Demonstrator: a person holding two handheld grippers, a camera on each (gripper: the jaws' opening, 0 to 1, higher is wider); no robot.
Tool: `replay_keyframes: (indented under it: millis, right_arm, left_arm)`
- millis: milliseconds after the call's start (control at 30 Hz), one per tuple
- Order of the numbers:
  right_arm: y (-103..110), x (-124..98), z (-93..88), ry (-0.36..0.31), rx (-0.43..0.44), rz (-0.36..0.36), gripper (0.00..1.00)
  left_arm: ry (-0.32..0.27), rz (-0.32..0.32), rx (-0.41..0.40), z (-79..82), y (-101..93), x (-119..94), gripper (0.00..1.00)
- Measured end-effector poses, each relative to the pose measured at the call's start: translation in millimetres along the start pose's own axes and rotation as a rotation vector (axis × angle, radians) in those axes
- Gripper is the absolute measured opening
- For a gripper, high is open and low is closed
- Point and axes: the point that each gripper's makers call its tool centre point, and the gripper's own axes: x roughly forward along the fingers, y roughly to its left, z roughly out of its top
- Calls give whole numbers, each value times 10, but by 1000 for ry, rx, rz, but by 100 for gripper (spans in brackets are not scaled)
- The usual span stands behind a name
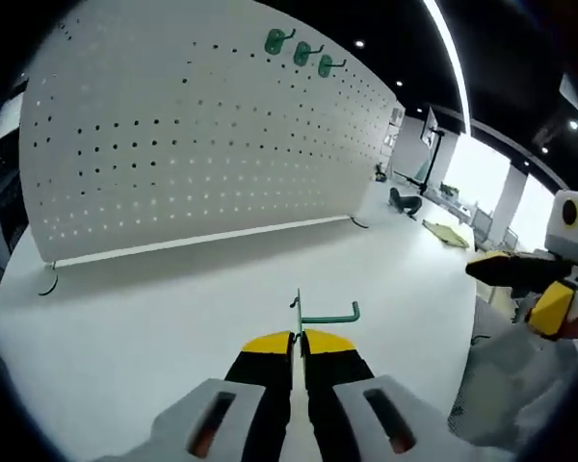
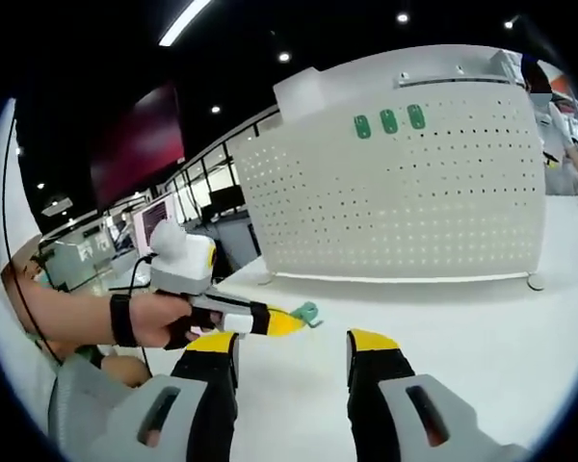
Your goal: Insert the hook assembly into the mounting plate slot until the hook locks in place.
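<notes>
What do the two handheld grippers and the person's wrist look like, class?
Both the left gripper and the right gripper have black fingers with yellow tips on grey bodies with orange-lined slots. In the right gripper view, the left gripper has a white body with a yellow patch, and the hand gripping it wears a black wristband.

Matt white perforated pegboard (image 1: 202, 144); glossy green hook (image 1: 328, 316).

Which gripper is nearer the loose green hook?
Left. The left gripper is shut on the hook, pinching it at its jaw tips. The right gripper is open and empty, off to the side above the table.
</notes>
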Motion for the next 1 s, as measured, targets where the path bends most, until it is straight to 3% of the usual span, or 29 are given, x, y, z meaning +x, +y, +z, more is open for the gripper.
replay_keyframes:
  millis: [233, 367, 667, 833, 1000]
  right_arm:
    - [77, 27, 48, -18, 13, 27, 41]
    - [95, 21, 75, -30, 26, 25, 35]
    - [174, 63, 121, -51, 51, 54, 33]
    - [215, 98, 128, -45, 62, 72, 29]
    - [198, 92, 162, -59, 84, 70, 24]
  left_arm:
    - [-43, -23, -22, 47, -124, -169, 4]
    - [-101, -79, -15, 128, -258, -253, 4]
    - [-143, -112, -16, 184, -390, -396, 4]
    - [-199, -152, 16, 280, -517, -458, 4]
    - [-213, -185, 48, 291, -639, -459, 4]
